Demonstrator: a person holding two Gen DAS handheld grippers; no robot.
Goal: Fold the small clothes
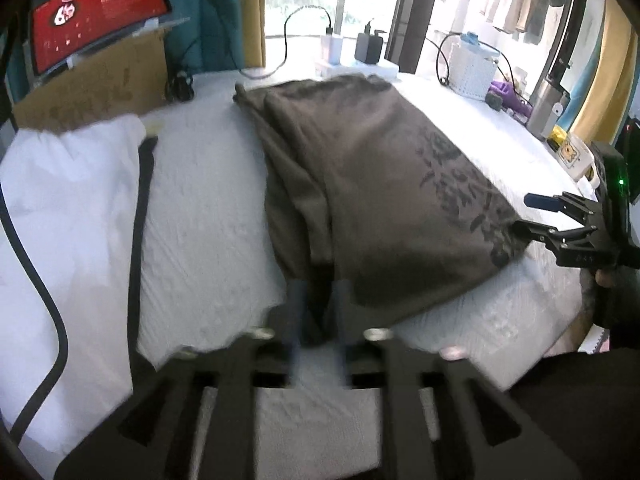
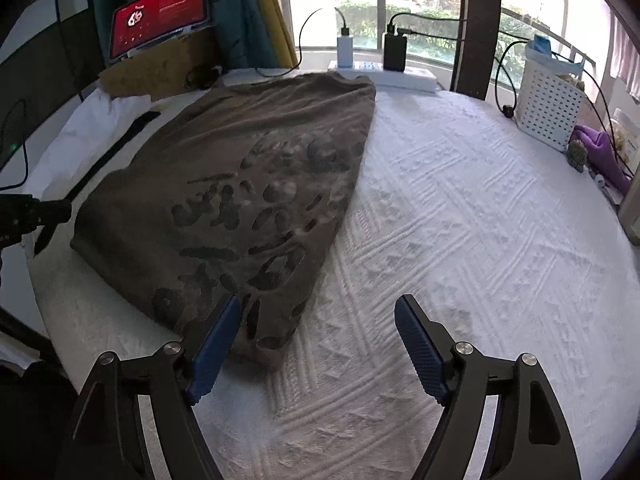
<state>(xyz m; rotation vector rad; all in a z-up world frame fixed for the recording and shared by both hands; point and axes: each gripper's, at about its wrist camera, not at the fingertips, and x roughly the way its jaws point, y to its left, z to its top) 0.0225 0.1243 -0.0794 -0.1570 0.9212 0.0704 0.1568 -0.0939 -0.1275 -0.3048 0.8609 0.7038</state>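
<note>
Nearest the left wrist camera, the left gripper (image 1: 316,312) is blurred; its fingers stand partly apart with a dark bunch of the brown shirt (image 1: 384,184) hanging between them, though whether the pads actually press on it I cannot tell. The shirt stretches ahead of these jaws across the white bedspread (image 1: 208,216), already doubled over lengthwise, and a white garment (image 1: 68,216) lies off to the left. In the right wrist view, the right gripper (image 2: 320,344) has its blue pads wide apart and holds nothing; the shirt's near corner lies just beside the left pad, bare bedspread between the jaws. By my reading, one fold is done and a crosswise fold is left.
</note>
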